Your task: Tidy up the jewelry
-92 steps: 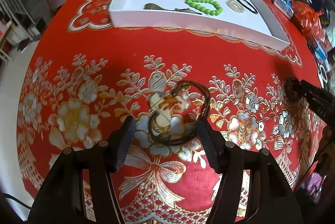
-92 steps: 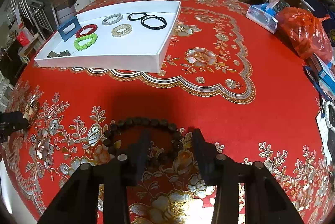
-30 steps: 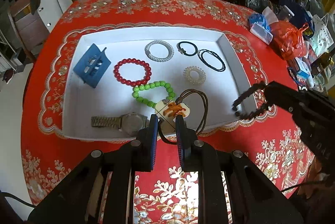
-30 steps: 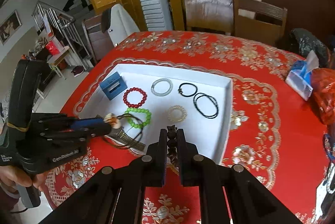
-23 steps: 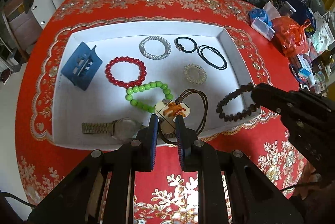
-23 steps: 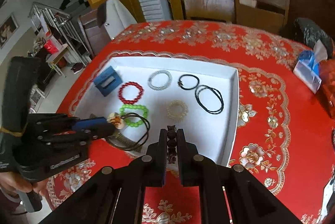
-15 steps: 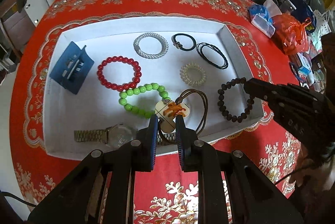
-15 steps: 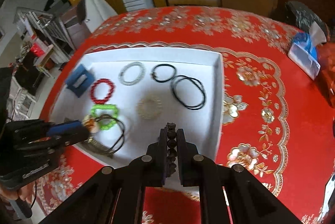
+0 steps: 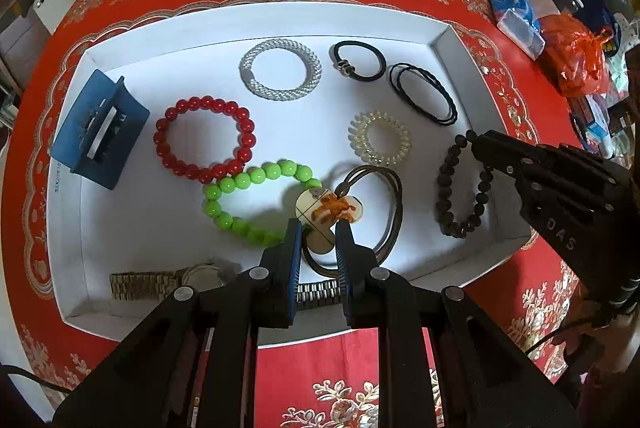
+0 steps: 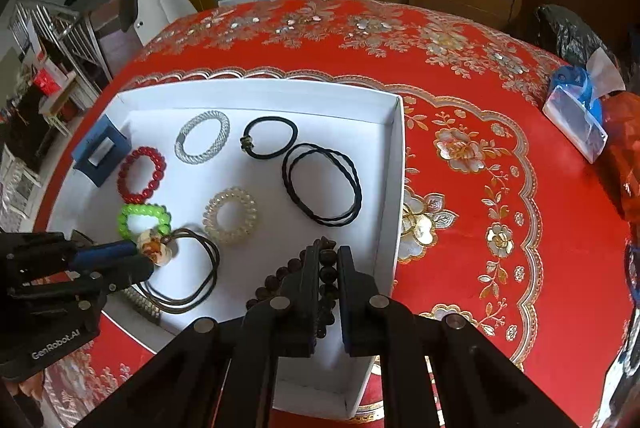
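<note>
Left wrist view had the left gripper (image 9: 318,228) pinching the pendant necklace (image 9: 329,210) over the white tray (image 9: 456,45)'s near side. To the right, the right gripper (image 10: 328,260) was clamped on the dark bead bracelet (image 9: 445,187), dangling by the tray's right wall.

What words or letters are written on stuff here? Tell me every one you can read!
"GenRobot.AI": white letters on the side of the black left gripper, seen from the right wrist camera.
"DAS": letters on the black right gripper body, seen from the left wrist camera; any more of the word is not visible.
Small dark print on the outer left wall of the white cardboard tray: too small to read.
Blue-and-clear tissue packet: no readable text.
</note>
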A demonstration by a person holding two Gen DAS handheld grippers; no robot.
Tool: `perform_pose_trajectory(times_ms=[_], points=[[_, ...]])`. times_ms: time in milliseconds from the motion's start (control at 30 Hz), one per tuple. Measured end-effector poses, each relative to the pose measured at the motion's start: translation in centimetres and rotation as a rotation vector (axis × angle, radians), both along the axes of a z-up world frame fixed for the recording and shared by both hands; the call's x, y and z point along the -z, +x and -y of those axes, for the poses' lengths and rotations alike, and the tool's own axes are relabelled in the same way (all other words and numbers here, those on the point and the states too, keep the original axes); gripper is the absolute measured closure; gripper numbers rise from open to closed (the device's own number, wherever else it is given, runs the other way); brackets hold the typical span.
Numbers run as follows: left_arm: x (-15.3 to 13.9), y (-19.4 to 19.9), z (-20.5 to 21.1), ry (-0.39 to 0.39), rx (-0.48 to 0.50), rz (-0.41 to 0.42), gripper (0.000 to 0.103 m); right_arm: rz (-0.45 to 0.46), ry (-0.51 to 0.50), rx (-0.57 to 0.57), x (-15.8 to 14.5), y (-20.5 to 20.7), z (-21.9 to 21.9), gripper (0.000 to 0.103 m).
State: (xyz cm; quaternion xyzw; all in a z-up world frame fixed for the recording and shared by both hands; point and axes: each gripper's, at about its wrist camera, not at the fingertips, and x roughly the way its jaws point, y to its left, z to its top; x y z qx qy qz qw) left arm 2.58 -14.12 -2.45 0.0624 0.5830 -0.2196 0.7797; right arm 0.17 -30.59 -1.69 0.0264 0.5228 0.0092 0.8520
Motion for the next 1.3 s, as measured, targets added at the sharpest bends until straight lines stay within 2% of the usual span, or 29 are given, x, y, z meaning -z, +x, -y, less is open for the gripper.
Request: perform_pose_trajectory(times_ms=[133, 333, 400, 467, 533, 567, 600, 833, 967, 1000, 1300], points=[[0.0, 0.0, 0.4, 0.025, 0.008, 0.006, 0.087, -0.020, -0.027, -0.002, 0.8, 0.1, 0.0, 0.094], [0.1, 0.2, 0.4, 0.026, -0.015, -0.001, 0.084, -0.002, 0.037, 0.017, 0.4, -0.6, 0.4, 0.072], [0.1, 0.2, 0.1, 0.011, -0.032, -0.010, 0.076, 0.021, 0.044, 0.022, -0.3, -1.1, 0.3, 0.068], [-0.2, 0.0, -0.3, -0.008, -0.053, -0.006, 0.058, 0.044, 0.064, 0.032, -1.0, -1.7, 0.4, 0.068], [-0.7, -0.4, -0.8, -0.022, -0.075, 0.013, 0.049, 0.065, 0.079, 0.049, -1.8, -2.3, 0.5, 0.067], [-0.9, -0.6, -1.1, -0.020, -0.085, 0.024, 0.047, 0.074, 0.088, 0.058, -2.1, -2.6, 0.6, 0.063], [-1.1, -0.8, -1.4, -0.015, -0.093, 0.033, 0.047, 0.083, 0.099, 0.066, -2.5, -3.0, 0.7, 0.059], [-2.9, -2.6, -3.6, 0.048, -0.157, 0.101, 0.047, 0.116, 0.147, 0.128, -3.8, -5.5, 0.2, 0.056], [-3.8, -4.0, -5.1, 0.069, -0.185, 0.136, 0.047, 0.129, 0.138, 0.116, -4.3, -6.8, -1.0, 0.039], [-4.2, -4.5, -5.6, 0.068, -0.199, 0.145, 0.047, 0.137, 0.131, 0.110, -4.5, -7.2, -1.4, 0.037], [-7.9, -8.4, -8.0, 0.062, -0.285, 0.250, 0.047, 0.203, 0.103, 0.055, -7.7, -10.5, -4.5, 0.035]])
